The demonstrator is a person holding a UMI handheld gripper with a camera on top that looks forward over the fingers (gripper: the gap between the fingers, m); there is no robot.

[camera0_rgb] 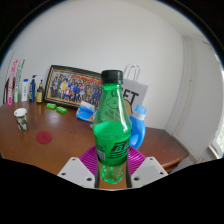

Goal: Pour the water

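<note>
A green plastic bottle [112, 125] with a black cap and a dark label stands upright between my gripper's [111, 165] two fingers. Both magenta pads [92, 157] press against the bottle's lower body, so the gripper is shut on it. The bottle's base hangs above the brown wooden table [60, 150]. A small white cup [21, 118] stands on the table far off to the left. Behind the bottle, to its right, sits a blue and white container [141, 126], partly hidden.
A framed group photo [73, 87] leans on the wall at the back. Several spray bottles and jars [25, 90] stand beside it on the left. A round red coaster [44, 136] and green items [84, 115] lie on the table. A white bag [133, 92] stands behind.
</note>
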